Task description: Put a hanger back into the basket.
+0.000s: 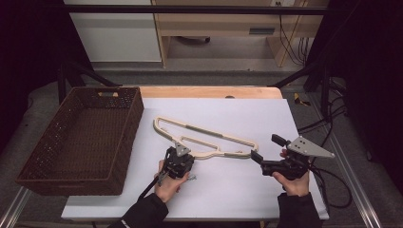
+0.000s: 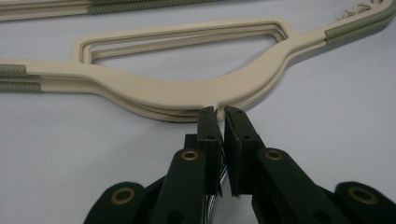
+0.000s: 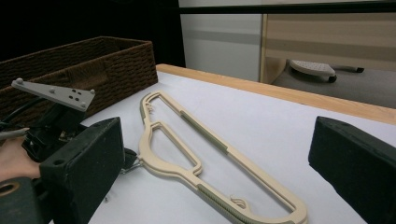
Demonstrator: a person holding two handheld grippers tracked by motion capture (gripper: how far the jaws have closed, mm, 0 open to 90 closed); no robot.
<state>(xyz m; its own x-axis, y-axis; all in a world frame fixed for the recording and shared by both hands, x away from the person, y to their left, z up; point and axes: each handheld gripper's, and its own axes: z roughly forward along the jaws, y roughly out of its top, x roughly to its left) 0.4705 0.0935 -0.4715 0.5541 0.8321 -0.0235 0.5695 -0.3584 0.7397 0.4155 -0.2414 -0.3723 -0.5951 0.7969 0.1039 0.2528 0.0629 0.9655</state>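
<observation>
Cream hangers (image 3: 196,158) between wide-apart jaws

Table (image 1: 247,190): hangers (image 1: 204,135), basket (image 1: 85,137).

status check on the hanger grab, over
Left gripper shut on the neck of the cream hangers. Right gripper open, at the hangers' far end. Basket to the left, nothing between.
</observation>
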